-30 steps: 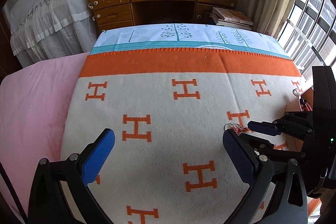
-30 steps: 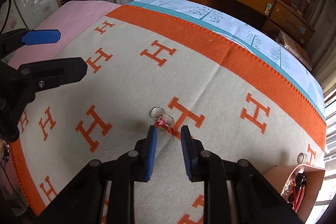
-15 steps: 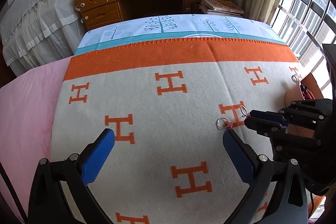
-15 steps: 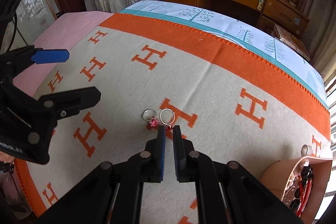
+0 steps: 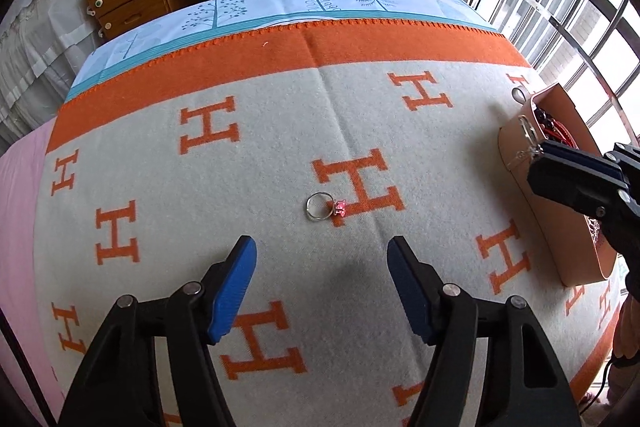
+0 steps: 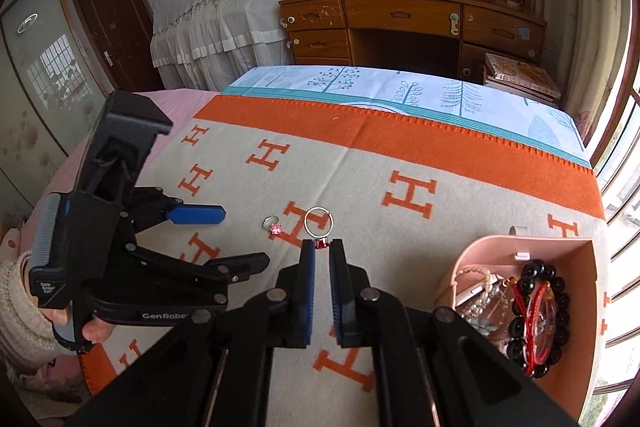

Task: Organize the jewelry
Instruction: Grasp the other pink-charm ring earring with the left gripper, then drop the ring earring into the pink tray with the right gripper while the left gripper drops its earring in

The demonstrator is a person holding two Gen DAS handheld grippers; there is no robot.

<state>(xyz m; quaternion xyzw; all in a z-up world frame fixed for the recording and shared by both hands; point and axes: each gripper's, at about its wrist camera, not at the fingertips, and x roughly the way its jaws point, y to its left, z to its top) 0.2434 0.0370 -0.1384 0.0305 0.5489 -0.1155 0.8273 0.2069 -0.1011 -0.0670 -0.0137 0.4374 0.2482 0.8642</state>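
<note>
- My right gripper point(image 6: 322, 247) is clamped on a silver ring with a dark red stone point(image 6: 319, 227); the stone is pinched between the blue pads and the band stands up past the tips, clear of the blanket
- My left gripper point(image 5: 320, 255) points down at the blanket, its jaws closing with nothing between them
- Just beyond its blue pads point(image 5: 234, 287) a second ring with a pink stone point(image 5: 323, 207) lies flat on the cream blanket point(image 5: 280, 155), its stone touching an orange H
- Off to the right sits a peach jewelry box point(image 6: 560, 243), holding a black bead bracelet point(image 6: 556, 311), a red cord bracelet and some paler pieces I can't make out
- Farther on, the blanket's orange border meets a pale blue sheet with tree prints point(image 6: 400, 87)
- At the far side stands a wooden desk point(image 6: 400, 19) with drawers, with a stack of books low at its right
</note>
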